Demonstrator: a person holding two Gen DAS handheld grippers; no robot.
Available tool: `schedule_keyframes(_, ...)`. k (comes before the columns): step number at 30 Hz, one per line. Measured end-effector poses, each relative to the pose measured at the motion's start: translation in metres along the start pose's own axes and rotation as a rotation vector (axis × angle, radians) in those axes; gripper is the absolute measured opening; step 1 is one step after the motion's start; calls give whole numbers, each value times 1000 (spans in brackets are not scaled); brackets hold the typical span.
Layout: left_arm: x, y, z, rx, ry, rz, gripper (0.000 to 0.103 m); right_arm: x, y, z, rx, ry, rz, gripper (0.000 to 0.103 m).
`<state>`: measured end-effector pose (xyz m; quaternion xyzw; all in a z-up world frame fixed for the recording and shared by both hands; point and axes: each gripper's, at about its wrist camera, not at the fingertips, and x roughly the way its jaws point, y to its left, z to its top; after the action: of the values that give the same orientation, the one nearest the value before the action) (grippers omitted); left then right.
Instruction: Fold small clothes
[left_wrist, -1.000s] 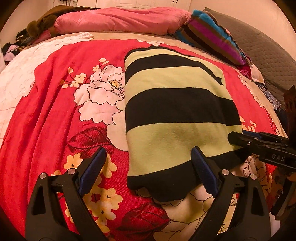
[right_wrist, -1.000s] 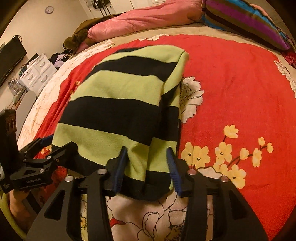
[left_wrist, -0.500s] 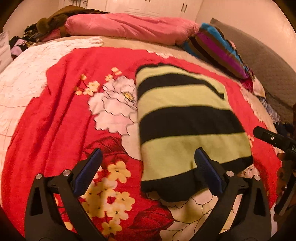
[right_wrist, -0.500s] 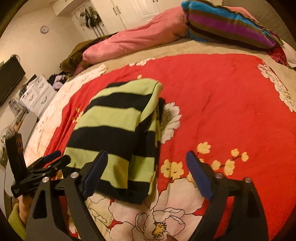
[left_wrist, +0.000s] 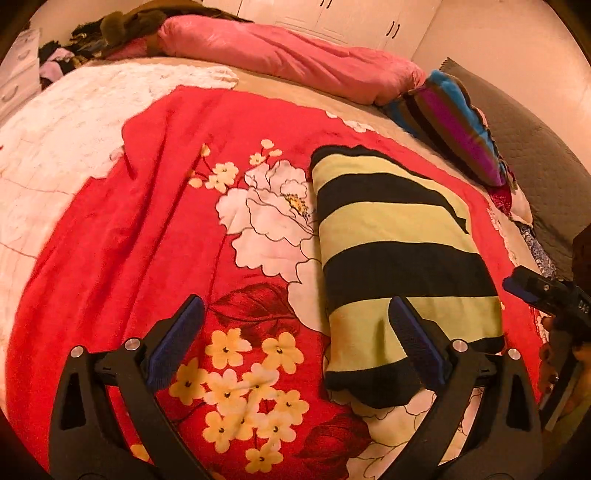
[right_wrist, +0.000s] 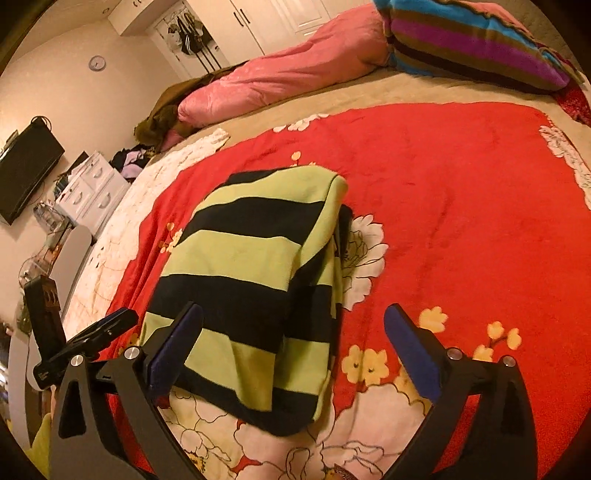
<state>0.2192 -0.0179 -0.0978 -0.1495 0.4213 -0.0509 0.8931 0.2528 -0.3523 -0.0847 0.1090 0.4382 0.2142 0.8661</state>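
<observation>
A folded sweater (left_wrist: 399, 258) with lime and black stripes lies flat on the red floral bedspread (left_wrist: 147, 240). My left gripper (left_wrist: 294, 300) is open above the bedspread just left of the sweater, and its right finger overlaps the sweater's near left edge. In the right wrist view the sweater (right_wrist: 251, 266) sits ahead. My right gripper (right_wrist: 293, 307) hovers over its near right corner with the jaws opening, and the pads are off the cloth. One finger (left_wrist: 524, 288) of the right gripper shows at the right edge of the left wrist view.
A pink duvet (left_wrist: 295, 59) and a striped pillow (left_wrist: 454, 125) lie along the far side of the bed. A grey quilted cover (left_wrist: 546, 177) is at the right. White drawers (right_wrist: 92, 188) and a wall screen (right_wrist: 26, 173) stand beyond the bed's left side.
The right jaws went from nearly closed around the sweater's near corner to wide apart. Both grippers drew back and rose a little. The left one shifted left, off the sweater.
</observation>
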Motion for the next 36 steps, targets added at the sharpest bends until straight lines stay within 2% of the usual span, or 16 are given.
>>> schedule_keyframes(4, 12, -1, -1, -5, 32, -31, 93, 12, 0, 5, 2, 17, 4, 98)
schedule_keyframes(11, 26, -5, -6, -56, 71, -138, 93, 23, -5, 19, 44, 20, 18, 98)
schedule_keyframes(17, 32, -11, -9, -50, 84, -166, 93, 39, -12, 27, 77, 73, 61, 98)
schedule_keyframes(23, 36, -20, -14, -2, 94, -157, 93, 64, -12, 25, 83, 178, 128, 98)
schedule_keyframes(26, 36, -24, -14, 11, 98, -157, 93, 76, -7, 24, 48, 220, 146, 99)
schedule_keyframes(36, 44, -31, -9, 34, 108, -141, 93, 87, -10, 27, 25, 227, 177, 99)
